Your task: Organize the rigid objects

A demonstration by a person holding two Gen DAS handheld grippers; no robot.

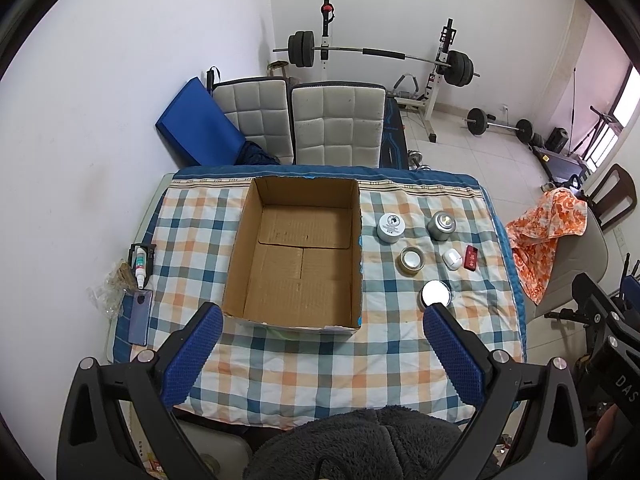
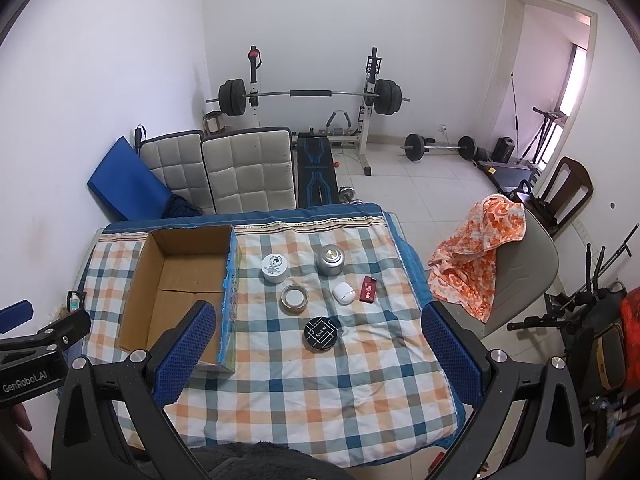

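Note:
An empty cardboard box [image 1: 296, 248] [image 2: 176, 292] stands on the checked cloth. To its right lie a white jar [image 1: 391, 227] [image 2: 275, 268], a silver tin [image 1: 441, 225] [image 2: 330, 261], a tape roll [image 1: 412, 261] [image 2: 294, 298], a small white device [image 1: 452, 258] [image 2: 343, 293], a red flat case [image 1: 471, 257] [image 2: 369, 289] and a black round compact [image 1: 435, 294] [image 2: 321, 333]. My left gripper [image 1: 322, 316] hovers open over the table's near side. My right gripper [image 2: 316, 314] is open too, held above the compact, holding nothing.
The table [image 1: 320, 364] carries a checked cloth. At its left edge lie a phone [image 1: 139, 316] and a small tube [image 1: 141, 268]. An orange cloth [image 2: 476, 264] drapes a chair on the right. Padded chairs [image 1: 336, 124] and a barbell rack [image 2: 308, 96] stand behind.

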